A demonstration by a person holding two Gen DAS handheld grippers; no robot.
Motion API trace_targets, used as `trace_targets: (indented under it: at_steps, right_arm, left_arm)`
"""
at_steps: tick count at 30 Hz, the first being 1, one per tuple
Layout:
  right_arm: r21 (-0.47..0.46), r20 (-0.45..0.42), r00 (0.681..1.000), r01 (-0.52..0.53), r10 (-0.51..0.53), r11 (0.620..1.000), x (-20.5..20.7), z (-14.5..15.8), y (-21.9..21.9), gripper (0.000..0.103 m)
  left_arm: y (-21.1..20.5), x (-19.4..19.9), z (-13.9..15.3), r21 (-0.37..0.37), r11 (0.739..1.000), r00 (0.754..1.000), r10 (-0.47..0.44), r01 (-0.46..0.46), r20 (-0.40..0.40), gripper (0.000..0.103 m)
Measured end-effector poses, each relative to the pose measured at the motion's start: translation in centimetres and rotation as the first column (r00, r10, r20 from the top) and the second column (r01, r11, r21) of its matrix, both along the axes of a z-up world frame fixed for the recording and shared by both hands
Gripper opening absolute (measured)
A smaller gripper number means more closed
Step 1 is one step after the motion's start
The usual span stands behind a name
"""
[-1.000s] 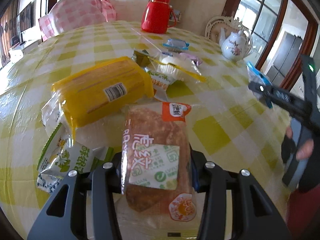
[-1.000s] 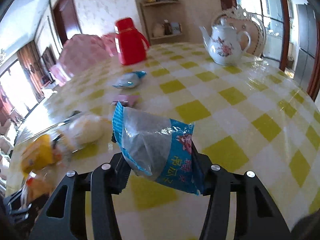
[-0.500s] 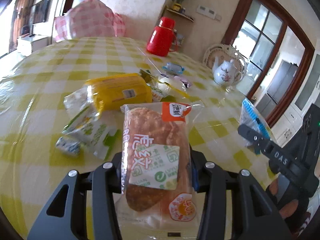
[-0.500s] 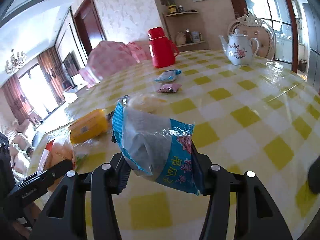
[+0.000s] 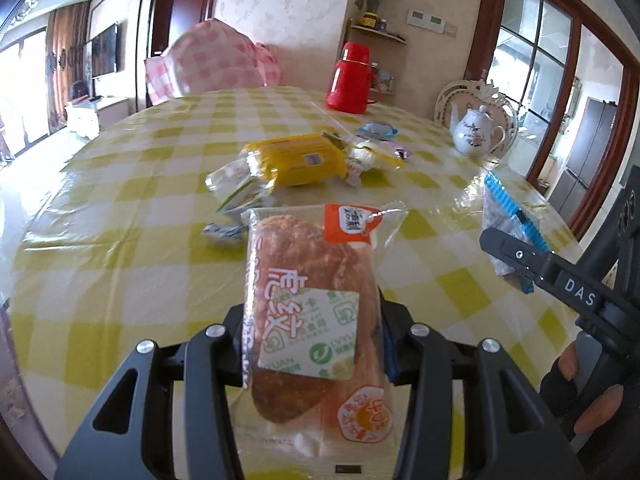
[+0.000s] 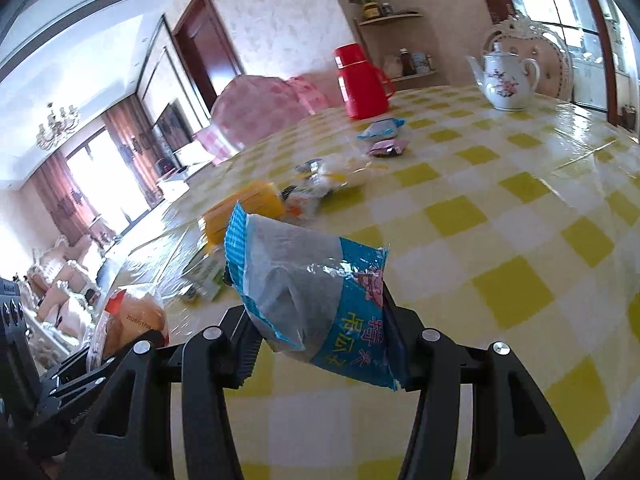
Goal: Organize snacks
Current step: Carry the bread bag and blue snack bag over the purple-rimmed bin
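My left gripper (image 5: 312, 344) is shut on a clear packet of brown bread (image 5: 308, 300) with an orange label, held above the near edge of the table. My right gripper (image 6: 320, 344) is shut on a blue and clear snack packet (image 6: 312, 292). In the left wrist view the right gripper (image 5: 516, 260) shows at the right with that blue packet (image 5: 500, 216). In the right wrist view the bread packet (image 6: 132, 320) shows at lower left. Farther back lie a yellow packet (image 5: 296, 158), a green and white pouch (image 5: 236, 196) and small wrapped snacks (image 5: 378, 130).
The round table (image 5: 120, 248) wears a yellow and white checked cloth. A red thermos (image 5: 350, 80) and a white teapot (image 5: 476, 132) stand at the far side. A pink checked bundle (image 5: 212, 60) sits behind. A person's hand (image 5: 588, 396) grips the right tool.
Both grippers have drawn back from the snack pile toward the near edge with their packets still held. The pile looks smaller and farther away, and more of the room shows.
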State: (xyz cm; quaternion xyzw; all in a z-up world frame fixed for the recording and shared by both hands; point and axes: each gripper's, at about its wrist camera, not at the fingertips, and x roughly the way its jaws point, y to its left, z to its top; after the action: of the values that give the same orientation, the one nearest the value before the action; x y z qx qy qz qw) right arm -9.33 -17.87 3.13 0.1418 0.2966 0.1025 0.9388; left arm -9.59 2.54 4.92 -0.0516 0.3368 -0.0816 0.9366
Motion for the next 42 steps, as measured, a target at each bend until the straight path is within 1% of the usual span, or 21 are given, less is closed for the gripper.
trace_targets:
  at_steps: [5,7,10,14,20,24,29,35,39,42]
  right_arm:
    - [-0.007,0.012,0.998,-0.056,0.056,0.998,-1.0,-0.1,2.1,0.052]
    - [0.002,0.025,0.995,-0.092,0.091,0.996,-1.5,0.1,3.1,0.052]
    - [-0.013,0.040,0.989,-0.139,0.139,0.990,-2.2,0.3,4.8,0.052]
    - [-0.025,0.036,0.981,-0.192,0.193,0.981,-2.8,0.3,7.2,0.052]
    - [-0.050,0.039,0.961,-0.274,0.276,0.961,-4.1,0.5,11.1,0.052]
    - [-0.073,0.034,0.938,-0.342,0.345,0.937,-5.3,0.6,14.2,0.052]
    - [-0.114,0.025,0.893,-0.444,0.449,0.889,-7.3,0.5,18.9,0.052]
    - [-0.169,0.029,0.832,-0.542,0.554,0.823,-9.8,0.9,24.3,0.052]
    - [-0.202,0.017,0.787,-0.602,0.617,0.772,-10.9,0.9,27.6,0.052]
    - [-0.230,-0.004,0.740,-0.656,0.673,0.719,-12.4,0.5,30.4,0.052]
  left_arm:
    - [2.0,-1.8,0.2,0.016,0.999,0.999,0.039,-0.039,0.004,0.047]
    - [2.9,-2.6,0.3,0.022,0.998,0.998,0.055,-0.055,0.004,0.047]
    - [4.3,-3.7,0.4,0.028,0.996,0.997,0.082,-0.082,0.007,0.047]
    - [6.3,-5.1,0.5,0.028,0.992,0.993,0.120,-0.120,0.004,0.047]
    - [10.4,-7.1,1.0,0.031,0.980,0.981,0.195,-0.195,0.008,0.047]
    - [13.4,-8.6,1.1,0.030,0.968,0.969,0.248,-0.248,0.011,0.047]
    - [17.6,-10.7,1.2,0.043,0.943,0.944,0.330,-0.330,0.004,0.047]
    - [23.1,-12.8,2.0,0.053,0.899,0.900,0.435,-0.435,0.006,0.047]
    - [26.6,-14.1,2.5,0.069,0.860,0.862,0.506,-0.505,0.004,0.047]
    - [28.4,-15.0,2.8,0.076,0.836,0.839,0.545,-0.544,0.007,0.047]
